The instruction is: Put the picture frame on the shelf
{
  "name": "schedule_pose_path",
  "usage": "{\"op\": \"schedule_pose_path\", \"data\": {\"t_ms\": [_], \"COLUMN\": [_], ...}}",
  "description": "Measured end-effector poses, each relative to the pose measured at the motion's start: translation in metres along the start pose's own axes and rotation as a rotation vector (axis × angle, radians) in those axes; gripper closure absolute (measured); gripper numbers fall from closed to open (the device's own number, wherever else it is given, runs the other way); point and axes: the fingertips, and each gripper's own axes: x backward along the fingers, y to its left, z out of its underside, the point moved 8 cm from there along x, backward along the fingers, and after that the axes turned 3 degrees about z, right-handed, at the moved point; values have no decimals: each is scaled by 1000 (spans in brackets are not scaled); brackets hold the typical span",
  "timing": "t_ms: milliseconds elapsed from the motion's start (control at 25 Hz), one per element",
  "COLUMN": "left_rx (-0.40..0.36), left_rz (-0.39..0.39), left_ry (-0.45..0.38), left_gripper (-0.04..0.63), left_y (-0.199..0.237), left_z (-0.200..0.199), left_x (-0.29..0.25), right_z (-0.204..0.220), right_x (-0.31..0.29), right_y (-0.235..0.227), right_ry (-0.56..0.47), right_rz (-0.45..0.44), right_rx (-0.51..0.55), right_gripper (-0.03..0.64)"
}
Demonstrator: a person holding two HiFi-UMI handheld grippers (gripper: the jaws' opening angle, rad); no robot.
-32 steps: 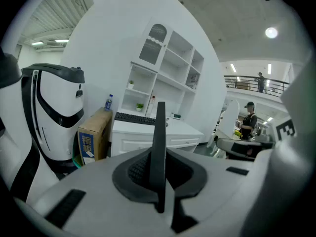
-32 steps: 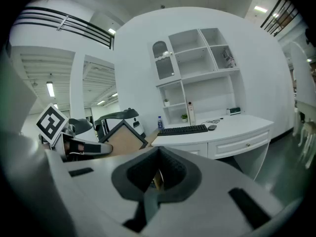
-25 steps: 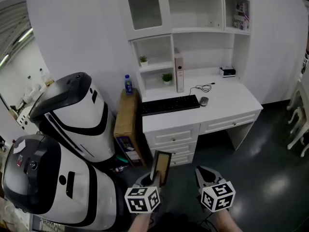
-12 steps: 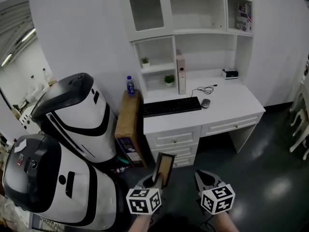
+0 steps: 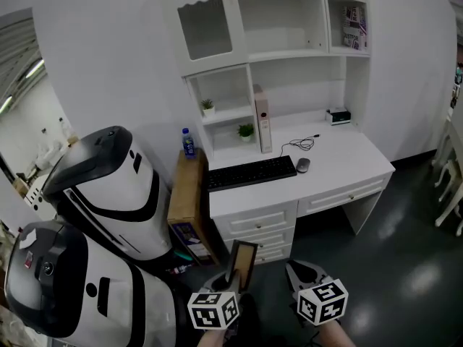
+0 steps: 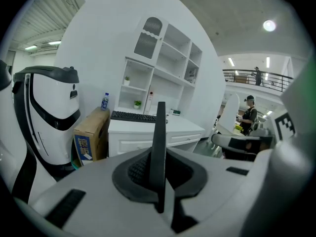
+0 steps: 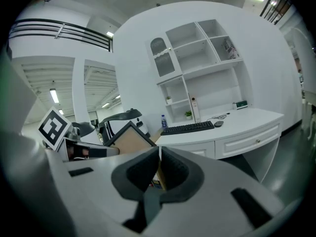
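The picture frame (image 5: 243, 263), dark-rimmed with a brown back, stands upright in my left gripper (image 5: 230, 286), low in the head view. In the left gripper view the frame (image 6: 159, 142) shows edge-on, and the left gripper (image 6: 159, 177) is shut on its lower part. My right gripper (image 5: 302, 279) hangs just right of it, shut and holding nothing. In the right gripper view the right gripper (image 7: 158, 169) has its pads together, with the frame (image 7: 129, 138) off to its left. The white shelf unit (image 5: 278, 53) rises over the desk (image 5: 340, 161) ahead, with several open bays.
Two large white-and-black machines (image 5: 108, 179) fill the left. A cardboard box (image 5: 186, 197) with a water bottle (image 5: 188, 143) stands beside the desk. A keyboard (image 5: 250, 173), mouse (image 5: 302, 165), binder (image 5: 262, 118), small plants (image 5: 246, 131) and a clock (image 5: 338, 116) occupy the desk and lower shelves.
The view has shifted slightly, so the shelf unit sits further left and both grippers sit lower in the picture. The left gripper still holds the frame upright; the right stays shut.
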Motion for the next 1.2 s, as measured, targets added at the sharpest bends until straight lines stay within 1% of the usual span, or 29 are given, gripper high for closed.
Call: {"op": "schedule_pose_path", "data": {"t_ms": [120,280,560,760,960,1080,1200], "left_rx": [0,6,-22,-44,-77,-79,-84], "left_rz": [8,12,37,66,83,93,106], "left_ry": [3,-1,-20,-19,-28,-24,-17], "left_gripper": [557,557,557,557,557,557,557], "left_y": [15,49,116,158,191,206,211], "left_z": [-11,-35,-98,-141,-176,-186,-192], "left_x": [-19,-48,-109,-143,-168,-179,-189], "right_z": [-7,-22,-69,-99,-118,-123,-125], "right_x": [-26,-72,-172,-226,-267,-282,-290], "right_y": [-4,-7,-20,-23,-25,-25,-28], "right_ry": [7,8,-23,-35,-48,-49,-36], "right_rz": [1,-4,18,48,82,95,112], "right_rx": [-3,-8,-19,-27,-55,-70,-81], "right_gripper": [615,614,615,614,615,615,614]}}
